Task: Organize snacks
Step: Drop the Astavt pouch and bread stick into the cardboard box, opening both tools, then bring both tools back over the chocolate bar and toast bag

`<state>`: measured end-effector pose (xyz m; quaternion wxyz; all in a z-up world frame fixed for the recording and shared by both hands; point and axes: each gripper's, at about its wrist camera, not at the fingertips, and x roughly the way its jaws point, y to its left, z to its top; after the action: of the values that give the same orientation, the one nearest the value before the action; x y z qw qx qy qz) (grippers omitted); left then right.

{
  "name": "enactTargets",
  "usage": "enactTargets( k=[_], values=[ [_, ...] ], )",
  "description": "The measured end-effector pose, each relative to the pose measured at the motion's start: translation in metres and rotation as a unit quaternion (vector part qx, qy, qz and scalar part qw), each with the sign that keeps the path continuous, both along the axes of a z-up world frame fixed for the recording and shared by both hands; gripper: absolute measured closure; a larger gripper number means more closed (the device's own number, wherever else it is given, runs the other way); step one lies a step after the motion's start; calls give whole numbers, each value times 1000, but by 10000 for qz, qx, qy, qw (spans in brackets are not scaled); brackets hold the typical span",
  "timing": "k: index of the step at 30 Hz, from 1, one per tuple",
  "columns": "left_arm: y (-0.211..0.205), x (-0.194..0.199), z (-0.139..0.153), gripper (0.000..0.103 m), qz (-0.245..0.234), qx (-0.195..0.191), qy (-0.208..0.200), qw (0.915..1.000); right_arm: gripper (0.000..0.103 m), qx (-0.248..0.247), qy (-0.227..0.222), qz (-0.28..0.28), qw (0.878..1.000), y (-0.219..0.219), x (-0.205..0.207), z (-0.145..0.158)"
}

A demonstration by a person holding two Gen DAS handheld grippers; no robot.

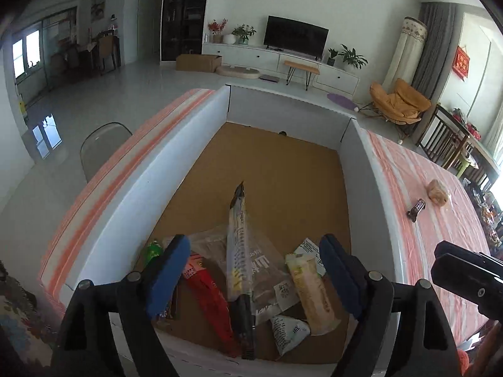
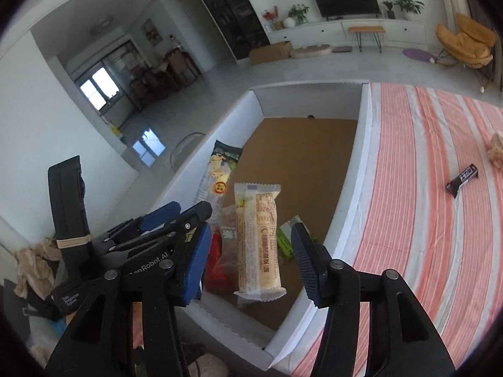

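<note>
A white-walled box with a cardboard floor holds several snack packets. A long white packet with black ends lies tilted over the pile, between the fingers of my left gripper, which is open with neither pad touching it. A cream packet sits between the pads of my right gripper, also open and clear of it; a shadow falls on the cardboard under its near end. A red packet, a green one and a clear bag lie beneath.
The box stands on a pink-and-white striped tablecloth. To the right on the cloth lie a dark chocolate bar and a bun in a clear bag. The far half of the box floor is bare cardboard. A transparent chair stands left.
</note>
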<state>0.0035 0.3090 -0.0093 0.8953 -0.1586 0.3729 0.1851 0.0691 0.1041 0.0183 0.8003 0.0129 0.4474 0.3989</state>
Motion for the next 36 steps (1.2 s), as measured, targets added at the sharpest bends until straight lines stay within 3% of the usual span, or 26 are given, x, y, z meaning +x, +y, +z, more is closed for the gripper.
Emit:
enactTargets(
  k=[4, 8, 11, 13, 16, 17, 18, 19, 21, 25, 29, 36],
  values=[
    [-15, 5, -3, 18, -323, -220, -192, 9990, 38, -133, -254, -396, 9988, -46, 11, -13],
    [-75, 11, 12, 17, -1098, -367, -489, 9921, 29, -482, -711, -1351, 9871, -115, 36, -34],
    [-141, 16, 21, 6, -1971, -309, -579, 9782, 29, -1280, -1121, -2401, 9557, -173, 61, -71],
    [-187, 19, 15, 3, -2546, -120, -508, 9656, 29, -1781, -1026, -2947, 9332, -211, 75, -101],
    [-247, 35, -12, 3, -3189, 279, -194, 9472, 29, -2042, -850, -3410, 9137, -257, 74, -130],
    [-260, 45, -24, 3, -3219, 428, -55, 9458, 28, -1993, -693, -3643, 9071, -269, 71, -133],
    [-269, 56, -37, 3, -3174, 520, 86, 9468, 28, -1784, -560, -3698, 9101, -277, 69, -130],
    [-273, 68, -50, 3, -3091, 539, 204, 9493, 29, -1633, -697, -3712, 9114, -280, 61, -120],
    [-272, 87, -74, 3, -2863, 418, 354, 9566, 29, -1905, -993, -3882, 8962, -279, 54, -114],
    [-265, 122, -99, 3, -2438, 435, 500, 9676, 29, -2098, -761, -3830, 8964, -272, 63, -123],
    [-269, 140, -116, 2, -2325, 792, 792, 9661, 29, -2111, -576, -3914, 8938, -276, 69, -133],
    [-257, 143, -120, 0, -2256, 510, 774, 9698, 29, -2229, -491, -3839, 8947, -273, 68, -141]
  ],
)
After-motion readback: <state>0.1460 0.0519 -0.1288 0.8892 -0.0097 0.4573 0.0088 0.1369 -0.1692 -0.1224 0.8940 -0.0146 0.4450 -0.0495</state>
